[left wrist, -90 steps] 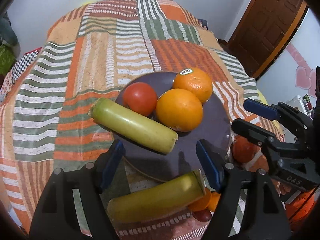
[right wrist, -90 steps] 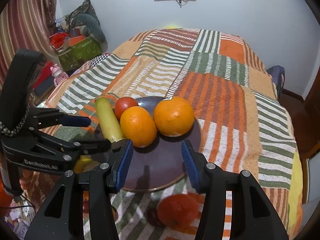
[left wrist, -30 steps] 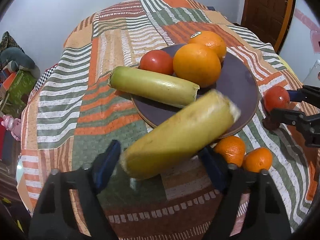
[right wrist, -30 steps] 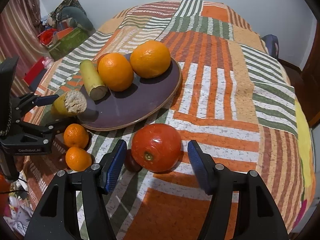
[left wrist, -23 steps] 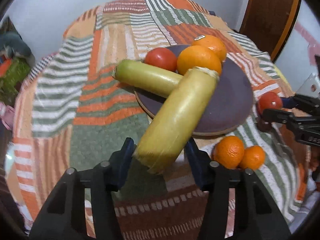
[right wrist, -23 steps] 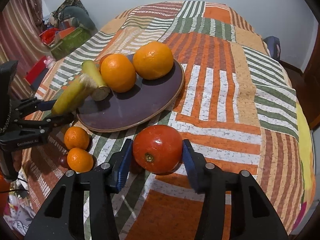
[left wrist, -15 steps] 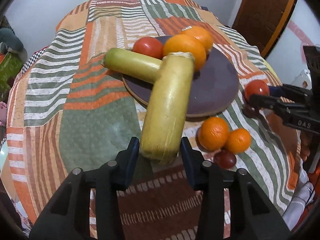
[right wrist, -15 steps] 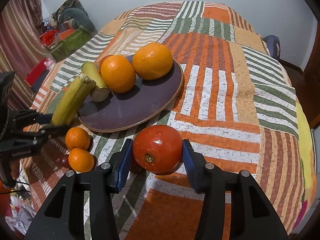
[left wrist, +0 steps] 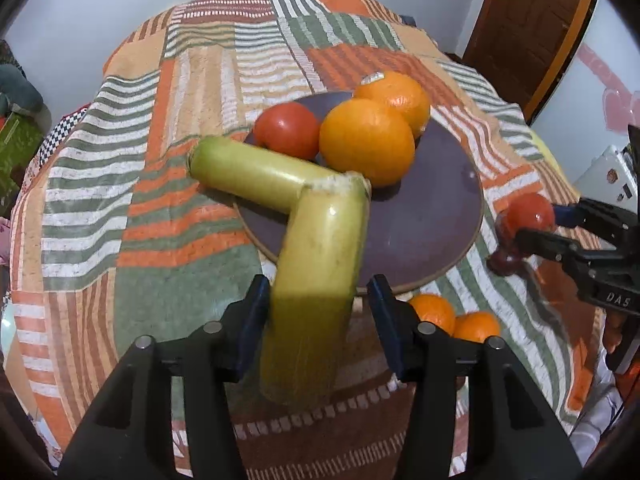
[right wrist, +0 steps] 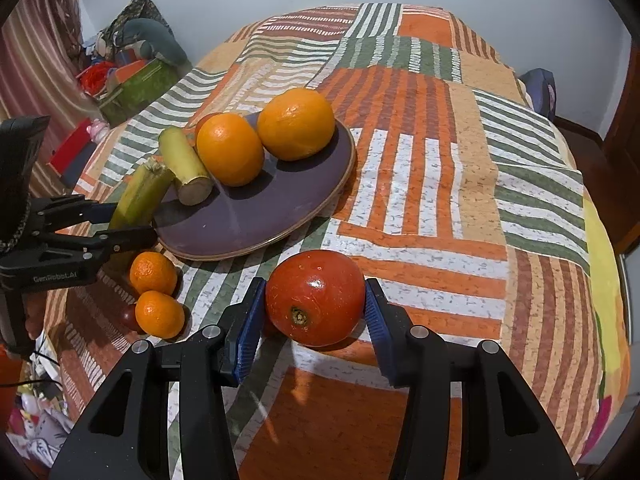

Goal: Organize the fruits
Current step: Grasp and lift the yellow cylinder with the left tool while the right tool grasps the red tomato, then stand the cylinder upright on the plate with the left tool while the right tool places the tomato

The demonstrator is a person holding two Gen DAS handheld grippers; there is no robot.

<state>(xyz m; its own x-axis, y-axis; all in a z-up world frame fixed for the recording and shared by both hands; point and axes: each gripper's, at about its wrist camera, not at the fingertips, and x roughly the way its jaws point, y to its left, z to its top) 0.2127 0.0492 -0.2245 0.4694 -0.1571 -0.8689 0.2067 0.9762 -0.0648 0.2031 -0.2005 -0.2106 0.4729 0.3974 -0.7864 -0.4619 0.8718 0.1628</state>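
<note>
My left gripper (left wrist: 318,300) is shut on a yellow-green sugarcane piece (left wrist: 320,264), held above the near rim of the dark purple plate (left wrist: 432,216), its far end pointing at the plate. The plate holds a second cane piece (left wrist: 248,172), a tomato (left wrist: 286,130) and two oranges (left wrist: 366,144). My right gripper (right wrist: 314,308) is shut on a big red tomato (right wrist: 314,298), close above the tablecloth right of the plate (right wrist: 256,216). The left gripper with its cane (right wrist: 140,196) shows at left in the right wrist view.
Two small mandarins (right wrist: 154,292) and a dark small fruit (right wrist: 130,316) lie on the striped patchwork tablecloth (right wrist: 440,160) near the plate's front edge. The table is round, with its edges close on all sides. Clutter lies on the floor at far left; a wooden door (left wrist: 528,28) is at right.
My left gripper picked the cane piece off the cloth, raised it and swung it end-on toward the plate. My right gripper closed on the big tomato and lifted it slightly.
</note>
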